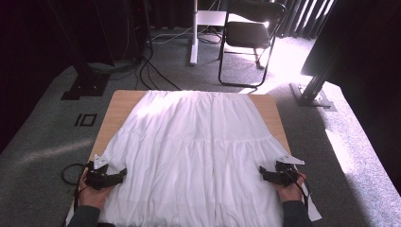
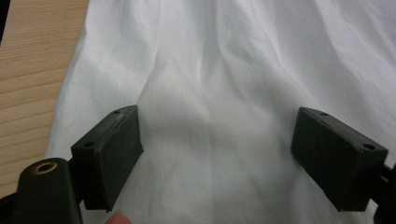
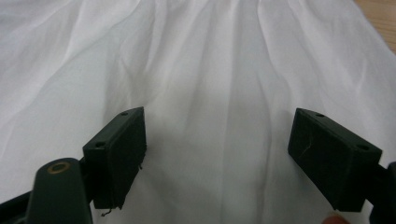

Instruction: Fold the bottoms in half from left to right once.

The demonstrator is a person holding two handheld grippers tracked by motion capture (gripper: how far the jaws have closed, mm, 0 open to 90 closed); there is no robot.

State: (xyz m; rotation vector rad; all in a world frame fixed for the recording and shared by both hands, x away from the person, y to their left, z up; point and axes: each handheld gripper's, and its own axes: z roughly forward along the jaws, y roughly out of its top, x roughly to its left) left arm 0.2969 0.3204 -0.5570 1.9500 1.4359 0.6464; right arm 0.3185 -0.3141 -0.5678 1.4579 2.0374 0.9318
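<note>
The white skirt [image 1: 198,151] lies spread flat on the table [image 1: 118,109], its length running away from the person. Left hand-held gripper [image 1: 118,176] and right hand-held gripper [image 1: 265,174] hover at its near side edges, equally near, jaws wide apart and empty.

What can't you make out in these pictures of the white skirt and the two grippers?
- White skirt: its near hem is cut off by the bottom edge of the high view.
- Wooden table: its middle is hidden under the skirt.
- Left gripper, right gripper: too small and dark in the high view to tell whether the open jaws touch the cloth.
- Chair: details lost in glare.
</note>
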